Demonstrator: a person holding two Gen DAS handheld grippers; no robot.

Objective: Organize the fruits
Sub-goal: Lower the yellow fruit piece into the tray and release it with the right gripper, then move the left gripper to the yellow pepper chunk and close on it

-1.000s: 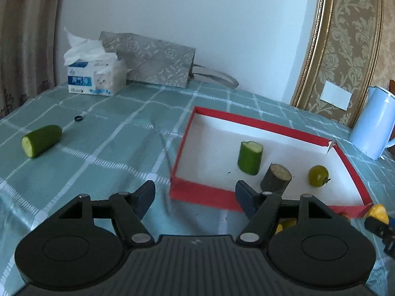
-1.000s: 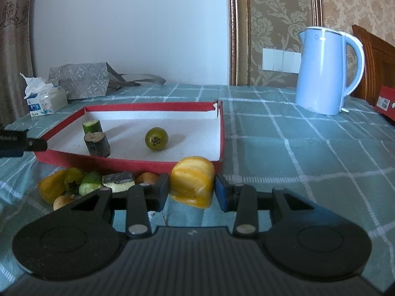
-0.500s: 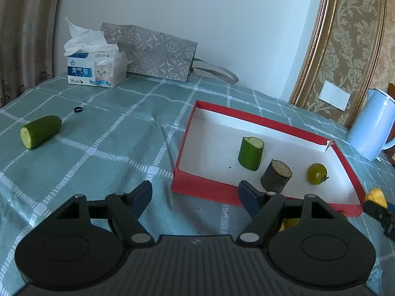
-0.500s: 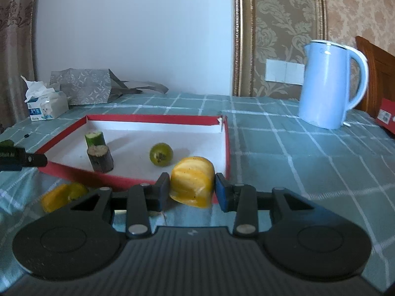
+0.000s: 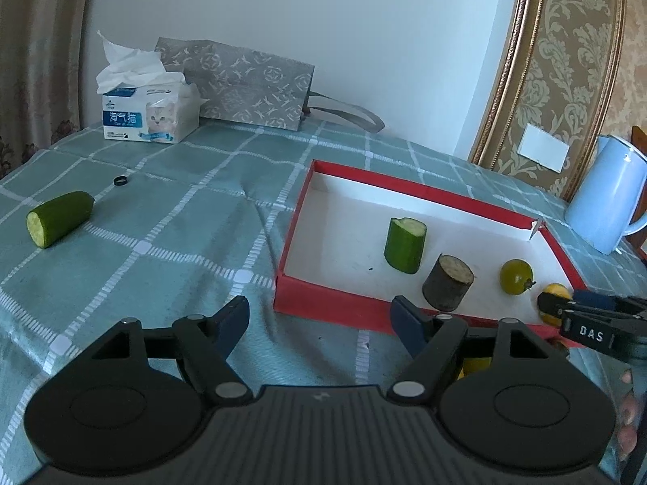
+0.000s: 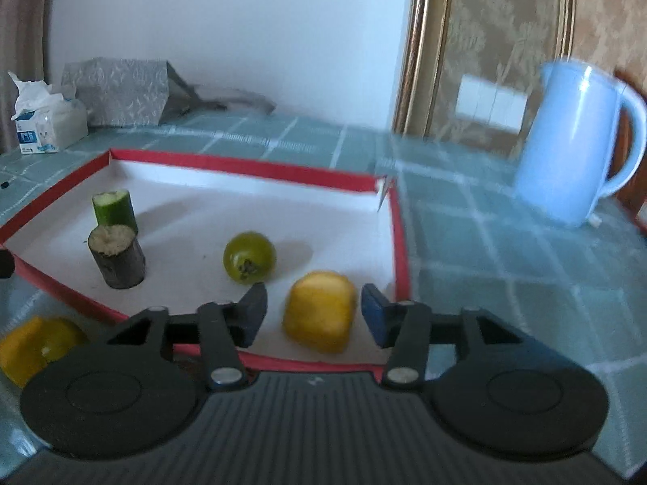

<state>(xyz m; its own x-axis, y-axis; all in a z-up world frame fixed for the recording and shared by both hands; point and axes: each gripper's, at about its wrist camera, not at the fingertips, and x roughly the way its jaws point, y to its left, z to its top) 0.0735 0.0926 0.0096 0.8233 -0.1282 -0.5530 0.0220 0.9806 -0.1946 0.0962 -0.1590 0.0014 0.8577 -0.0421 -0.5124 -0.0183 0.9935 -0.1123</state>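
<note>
Red-walled and white inside, the shallow box [image 6: 398, 238] already holds a green cucumber stub [image 6: 114, 211], a dark cut cylinder [image 6: 117, 258] and a small green round fruit [image 6: 249, 257]. The yellow pepper-like piece [image 6: 319, 310] now sits on the box floor near the front right corner, between the right gripper [image 6: 313, 312] jaws, which have just been opening and stand clear of it on both sides: released, I judge. Motion blur leaves it uncertain whether the piece has fully settled. The left gripper [image 5: 319, 319] hangs spread and empty before the box. Still outside: a cucumber half [image 5: 60, 218] on the checked cloth far left, and yellow pieces [image 6: 36, 347] by the front wall
</note>
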